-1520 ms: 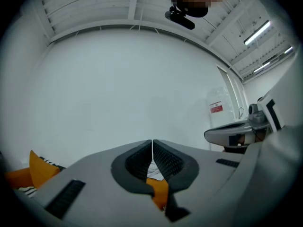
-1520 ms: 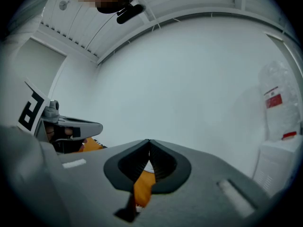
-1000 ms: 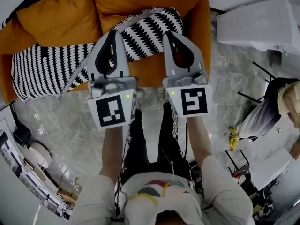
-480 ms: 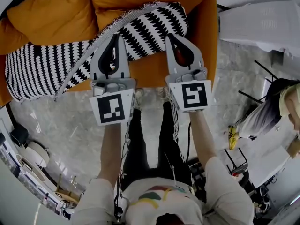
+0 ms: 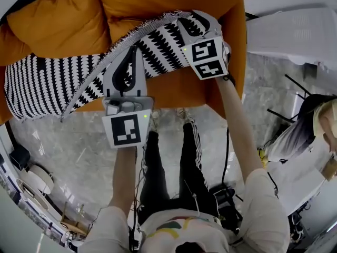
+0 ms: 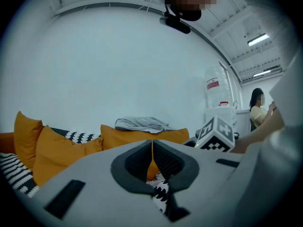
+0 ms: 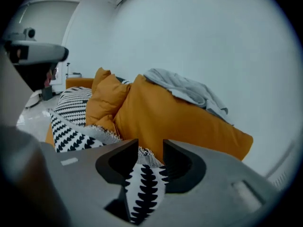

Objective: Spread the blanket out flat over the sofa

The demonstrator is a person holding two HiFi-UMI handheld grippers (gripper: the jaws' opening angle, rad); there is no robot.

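Observation:
A black-and-white patterned blanket (image 5: 52, 80) lies bunched along the seat of the orange sofa (image 5: 174, 88). My left gripper (image 5: 129, 51) hovers over the seat's front edge, shut on the blanket's fringed edge; in the left gripper view its jaws (image 6: 152, 144) meet with cloth behind them. My right gripper (image 5: 195, 21) reaches to the sofa's right end. Its jaws have just been opening. In the right gripper view the right gripper (image 7: 150, 148) stands open, with a strip of blanket (image 7: 144, 188) lying loose between the jaws.
Orange back cushions (image 7: 180, 117) carry a crumpled grey cloth (image 7: 189, 91). A white unit (image 5: 295, 30) stands on the marble floor right of the sofa, and a seated person (image 5: 310, 125) is further right. Clutter (image 5: 31, 178) lines the left wall.
My right gripper has swung forward and down to the sofa's right end, and its jaws have opened off the blanket. My left gripper has sunk a little, still holding the edge.

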